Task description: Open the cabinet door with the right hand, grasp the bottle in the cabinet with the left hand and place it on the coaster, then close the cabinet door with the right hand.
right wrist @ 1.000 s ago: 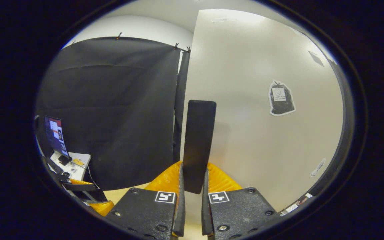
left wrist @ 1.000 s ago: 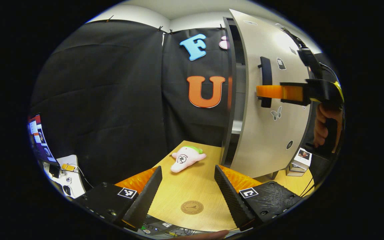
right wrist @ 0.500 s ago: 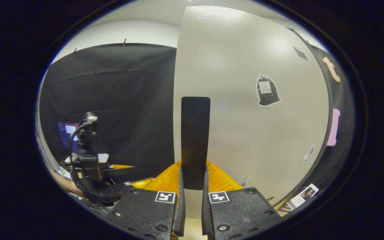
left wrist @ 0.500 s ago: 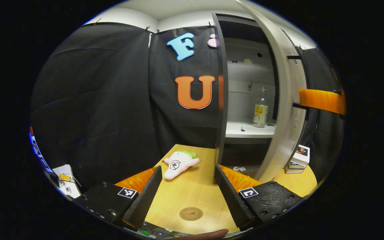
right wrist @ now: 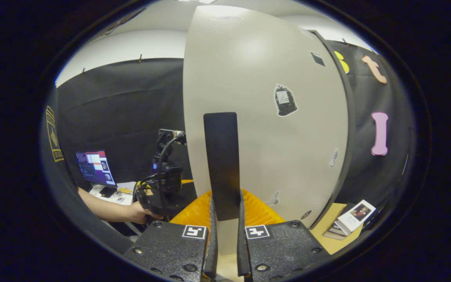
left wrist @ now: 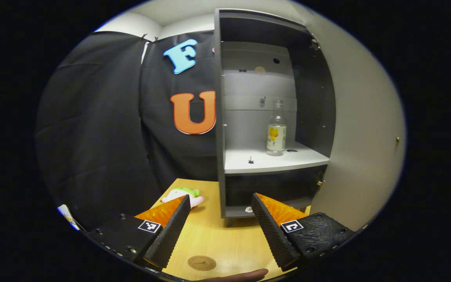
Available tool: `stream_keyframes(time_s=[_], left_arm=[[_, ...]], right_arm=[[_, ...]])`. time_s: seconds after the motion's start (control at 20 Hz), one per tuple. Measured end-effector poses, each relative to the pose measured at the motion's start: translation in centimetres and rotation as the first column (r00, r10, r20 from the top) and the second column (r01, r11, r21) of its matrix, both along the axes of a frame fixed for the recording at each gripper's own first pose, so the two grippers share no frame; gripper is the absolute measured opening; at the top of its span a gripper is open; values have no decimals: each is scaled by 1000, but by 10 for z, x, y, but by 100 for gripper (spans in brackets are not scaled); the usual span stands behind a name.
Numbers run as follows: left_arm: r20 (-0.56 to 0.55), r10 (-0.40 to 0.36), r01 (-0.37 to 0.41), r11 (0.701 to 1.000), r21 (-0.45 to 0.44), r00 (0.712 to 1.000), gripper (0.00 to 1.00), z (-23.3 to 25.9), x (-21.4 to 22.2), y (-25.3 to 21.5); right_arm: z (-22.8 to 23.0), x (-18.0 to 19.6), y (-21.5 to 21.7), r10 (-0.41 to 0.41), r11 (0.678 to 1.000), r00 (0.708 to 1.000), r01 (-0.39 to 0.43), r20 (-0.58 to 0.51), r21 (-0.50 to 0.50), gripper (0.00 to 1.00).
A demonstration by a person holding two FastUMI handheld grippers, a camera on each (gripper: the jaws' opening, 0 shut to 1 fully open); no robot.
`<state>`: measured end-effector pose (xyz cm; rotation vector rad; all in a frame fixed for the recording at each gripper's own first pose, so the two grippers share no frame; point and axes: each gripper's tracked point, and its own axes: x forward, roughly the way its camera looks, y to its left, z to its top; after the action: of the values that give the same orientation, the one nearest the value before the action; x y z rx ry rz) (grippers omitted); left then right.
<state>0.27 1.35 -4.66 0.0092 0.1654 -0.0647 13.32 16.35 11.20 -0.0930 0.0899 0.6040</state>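
In the left gripper view, the cabinet door (left wrist: pixel 362 129) was seen swung wide to the right, so that the cabinet (left wrist: pixel 218 117) interior was exposed from its dark left edge to the hinged side. The bottle (left wrist: pixel 276 129) was found upright on the white shelf (left wrist: pixel 272 161), toward the far right of it, near the dark inner wall but apart from it. Bare shelf was left in front of and to the left of the bottle. Below the shelf, a dark lower compartment was seen, and the wooden table (left wrist: pixel 217 239) ran up to the cabinet's foot.

The left gripper (left wrist: pixel 220 229) was held low over the table, level, pointed at the cabinet, its fingers spread wide with nothing between them. The coaster (left wrist: pixel 201 263) lay on the table near the camera, between the fingers and slightly left. A plush toy (left wrist: pixel 180 194) lay farther off on the left, partly hidden behind the left finger.

In the right gripper view, the right gripper (right wrist: pixel 225 231) was seen closed narrowly on the black door handle (right wrist: pixel 222 164), both fingers pressed against its lower end. The left gripper and the hand (right wrist: pixel 139 213) holding it were seen farther off on the left, beyond the door's edge. A small box (right wrist: pixel 352 221) lay on the table at the right.
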Motion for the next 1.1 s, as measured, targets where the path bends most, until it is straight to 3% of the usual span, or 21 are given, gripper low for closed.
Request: stream_keyframes(time_s=[0.4, 0.45, 0.5, 0.55, 0.7, 0.75, 0.85, 1.1], left_arm=[[118, -163, 159, 986, 45, 980, 96, 42, 67, -92], [137, -176, 170, 984, 51, 975, 100, 49, 76, -102], [149, -186, 180, 982, 55, 971, 95, 53, 85, -111], [164, -187, 180, 982, 58, 969, 100, 57, 94, -118], [219, -138, 122, 989, 85, 966, 95, 73, 125, -129], [230, -126, 110, 991, 82, 965, 100, 76, 134, -133], [248, -114, 98, 992, 74, 962, 95, 83, 155, -144], [236, -55, 59, 998, -6, 970, 95, 88, 208, -153]], right_arm=[[-5, -7, -13, -128, 990, 992, 129, -19, 61, 23], [-5, -8, -17, -156, 985, 987, 157, -22, 72, 23], [-5, -11, -21, -185, 979, 982, 186, -24, 83, 23], [-4, -12, -25, -211, 973, 977, 213, -26, 90, 23], [-5, -21, -38, -278, 955, 960, 280, -36, 100, 23], [-9, -24, -41, -295, 950, 954, 299, -54, 92, 22], [-17, -26, -49, -328, 940, 942, 333, -73, 79, 22], [-21, -25, -76, -421, 903, 904, 425, -79, 53, 19]])
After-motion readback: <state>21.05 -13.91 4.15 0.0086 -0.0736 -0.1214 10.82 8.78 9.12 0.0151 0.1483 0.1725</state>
